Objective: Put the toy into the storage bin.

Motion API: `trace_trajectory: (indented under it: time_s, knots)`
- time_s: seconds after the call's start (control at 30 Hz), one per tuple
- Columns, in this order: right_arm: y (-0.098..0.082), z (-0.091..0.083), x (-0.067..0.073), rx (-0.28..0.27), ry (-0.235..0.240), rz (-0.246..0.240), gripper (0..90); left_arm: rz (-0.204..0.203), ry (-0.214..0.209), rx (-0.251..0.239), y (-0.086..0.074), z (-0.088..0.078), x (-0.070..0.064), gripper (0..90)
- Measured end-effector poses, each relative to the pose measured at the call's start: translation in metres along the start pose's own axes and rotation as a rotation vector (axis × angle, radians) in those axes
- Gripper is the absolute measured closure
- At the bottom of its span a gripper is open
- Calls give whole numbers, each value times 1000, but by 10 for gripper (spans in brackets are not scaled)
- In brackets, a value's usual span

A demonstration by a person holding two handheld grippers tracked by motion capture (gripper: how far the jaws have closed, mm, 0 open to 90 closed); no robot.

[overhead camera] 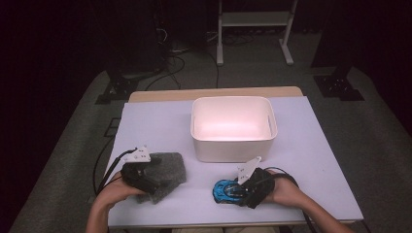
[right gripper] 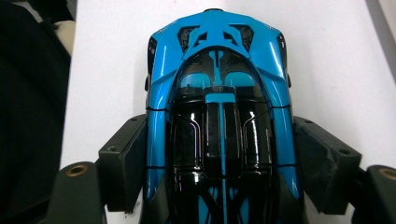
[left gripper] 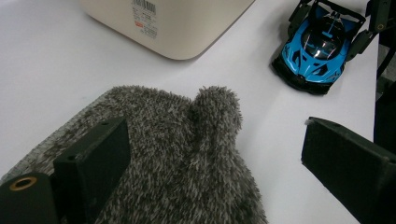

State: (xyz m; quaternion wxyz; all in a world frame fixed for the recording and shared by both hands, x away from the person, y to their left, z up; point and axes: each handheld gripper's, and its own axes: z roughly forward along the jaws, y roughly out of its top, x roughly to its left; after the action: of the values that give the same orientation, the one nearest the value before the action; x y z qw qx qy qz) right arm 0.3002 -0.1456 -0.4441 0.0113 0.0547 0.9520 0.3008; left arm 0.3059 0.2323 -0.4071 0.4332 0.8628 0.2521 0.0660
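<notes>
1. Right gripper (overhead camera: 239, 187), lower right of the high view. Your fingers (right gripper: 122, 161) sit against both flanks of the blue toy car (right gripper: 219, 116), clamped on its body. In the right gripper view the car runs up the middle of the frame, wheels on the counter (overhead camera: 160, 121).

2. Left gripper (overhead camera: 151, 180), lower left of the high view. Your fingers (left gripper: 93, 158) stand wide apart over the grey fuzzy cloth (left gripper: 177, 154): one rests at the cloth's left part, the other is off it, above bare counter. Nothing is gripped. The cloth lies flat, just beside the bin's near left corner.

3. White bin (overhead camera: 233, 145), centre of the high view, beyond both hands. It looks empty; a barcode label (left gripper: 145, 18) shows on its outer wall in the left gripper view.

4. Stand legs and cables on the floor, top of the frame, well apart from the work.

Risks, as judged from here:
- The car's sides are glossy and tapered. If you lift with a light squeeze, it could slide forward out of your fingers.
- The bin wall is tall. Carrying the car low could knock its nose against the rim.
- Closing on the cloth with one finger off it may pinch only loose pile, so the cloth could drag or drop.
</notes>
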Motion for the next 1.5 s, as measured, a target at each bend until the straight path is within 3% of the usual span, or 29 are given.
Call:
trace_trajectory:
  time_s: [0.57, 1.37, 1.5]
  knots:
    - [18, -20, 1, -25, 17, -11, 251, 0, -6, -2, 0, 1, 0, 77]
    - [58, -72, 7, -65, 37, -57, 251, 4, -13, 6, -3, 5, 3, 77]
    - [67, -81, 8, -64, 19, -74, 251, 1, -15, 7, -3, 5, 3, 77]
